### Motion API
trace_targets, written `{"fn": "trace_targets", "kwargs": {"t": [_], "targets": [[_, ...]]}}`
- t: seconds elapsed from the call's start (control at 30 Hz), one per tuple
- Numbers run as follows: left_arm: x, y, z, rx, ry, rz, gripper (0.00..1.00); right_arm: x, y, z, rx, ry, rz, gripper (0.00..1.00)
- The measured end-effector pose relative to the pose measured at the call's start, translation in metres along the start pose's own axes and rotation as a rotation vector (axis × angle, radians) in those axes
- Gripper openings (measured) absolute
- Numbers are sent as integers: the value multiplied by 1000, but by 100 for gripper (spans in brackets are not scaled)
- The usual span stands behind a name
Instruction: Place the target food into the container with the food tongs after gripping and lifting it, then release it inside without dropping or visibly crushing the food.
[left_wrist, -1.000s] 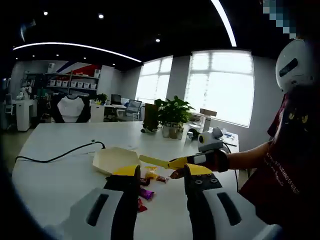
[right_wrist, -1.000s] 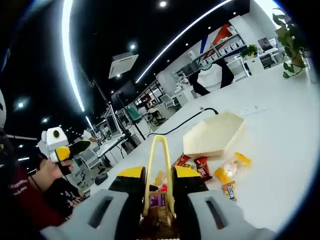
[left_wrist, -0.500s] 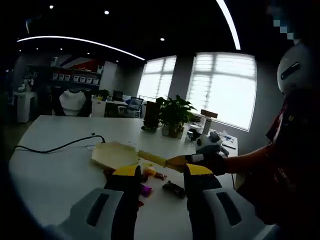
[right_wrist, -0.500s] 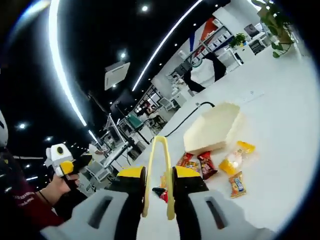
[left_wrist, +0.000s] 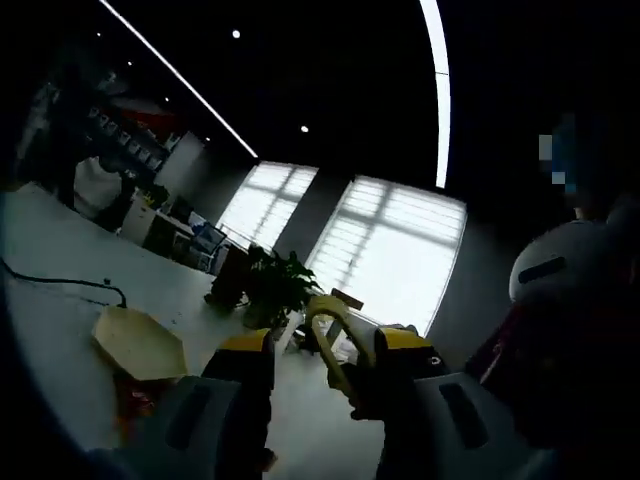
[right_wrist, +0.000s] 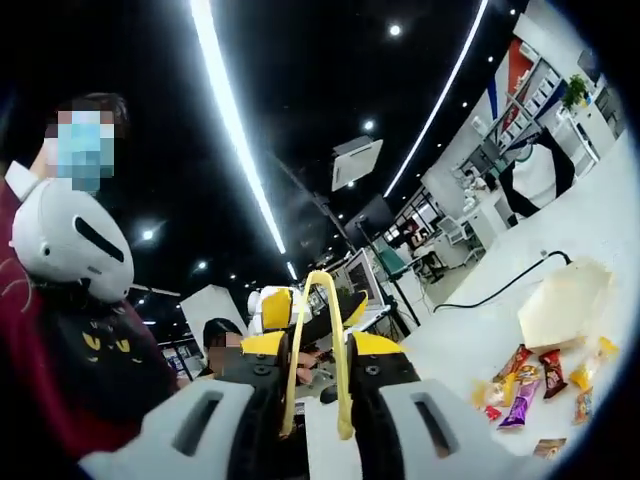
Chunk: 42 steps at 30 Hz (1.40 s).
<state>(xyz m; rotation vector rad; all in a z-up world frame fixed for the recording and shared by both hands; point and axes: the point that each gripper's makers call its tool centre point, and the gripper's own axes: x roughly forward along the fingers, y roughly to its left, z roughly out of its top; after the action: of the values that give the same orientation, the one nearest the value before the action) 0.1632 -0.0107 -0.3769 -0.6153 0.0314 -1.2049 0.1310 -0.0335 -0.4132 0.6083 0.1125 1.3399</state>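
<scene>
My right tool (right_wrist: 312, 345) is pinched on a pair of yellow plastic food tongs (right_wrist: 318, 340), whose looped end arches up between the two yellow-tipped jaws. The tongs hold nothing that I can see. My left tool (left_wrist: 318, 350) has its jaws spread, with nothing between them; in the left gripper view the yellow loop of the tongs (left_wrist: 330, 330) shows just beyond, in the gap.

Both tools are raised well above the white bench (right_wrist: 600, 225). On it, in the right gripper view, lies the cream hexagonal paper container (right_wrist: 562, 302), and just beside it is a scatter of small wrapped snacks (right_wrist: 528, 385): red, purple, orange and yellow packets lying loose on the bench, none inside the container. A black cable (right_wrist: 495, 290) runs along the bench to the container's edge. In the left gripper view the same container (left_wrist: 140, 345) sits low on the left, with a potted green plant (left_wrist: 272, 288) farther back before bright windows (left_wrist: 390, 250).
</scene>
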Motion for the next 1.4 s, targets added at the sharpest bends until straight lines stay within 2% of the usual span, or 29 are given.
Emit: {"fn": "trace_targets", "kwargs": {"t": [0.03,0.1,0.13,0.23,0.27,0.3,0.33,0.37,0.4,0.43,0.5,0.53,0.67,0.8,0.87,0.93,1.13,1.27,1.33,1.37,1.4], "targets": [[3,-5,3,1,-9,-24,37,1,3,0,-5,3,8,21],[5,-8,2,40,13,-50,24,1,5,0,-25,9,7,21],[5,-8,4,33,11,-63,23,0,1,2,-56,10,-5,23],[5,-8,0,33,53,-70,21,-1,-1,1,-42,28,-17,29],[5,-8,-2,56,81,-76,21,-2,-8,-7,-131,108,-60,29],[5,-9,-4,89,118,-83,20,-2,-11,-10,-180,142,-83,25],[5,-3,-8,165,174,-60,20,0,-12,-15,-230,195,-90,25],[4,-1,-13,215,238,-52,20,1,-13,-19,-251,236,-99,23],[6,-3,-14,227,262,-60,20,3,-12,-19,-267,253,-98,23],[6,-10,-15,236,293,-97,20,5,-11,-19,-267,249,-95,25],[8,-14,-14,267,320,-120,20,8,-9,-25,-296,301,-75,35],[8,-15,-15,294,354,-132,20,9,-10,-29,-320,335,-72,37],[12,-29,-18,385,426,-212,20,15,-5,-41,-309,401,1,39],[14,-51,-23,434,479,-327,20,19,-1,-50,-354,466,71,37],[13,-52,-29,458,529,-348,19,21,1,-52,-400,493,94,29],[12,-54,-37,469,580,-365,19,21,-1,-58,-431,545,97,29],[12,-54,-44,489,630,-389,19,22,-2,-67,-434,566,87,29],[13,-54,-42,495,616,-400,19,23,-4,-64,-418,522,71,29],[13,-53,-39,497,604,-395,19,24,-5,-59,-364,472,50,29],[13,-52,-38,500,598,-390,19,23,-5,-55,-309,441,36,30],[12,-51,-36,498,593,-388,19,24,-5,-54,-296,429,32,30]]}}
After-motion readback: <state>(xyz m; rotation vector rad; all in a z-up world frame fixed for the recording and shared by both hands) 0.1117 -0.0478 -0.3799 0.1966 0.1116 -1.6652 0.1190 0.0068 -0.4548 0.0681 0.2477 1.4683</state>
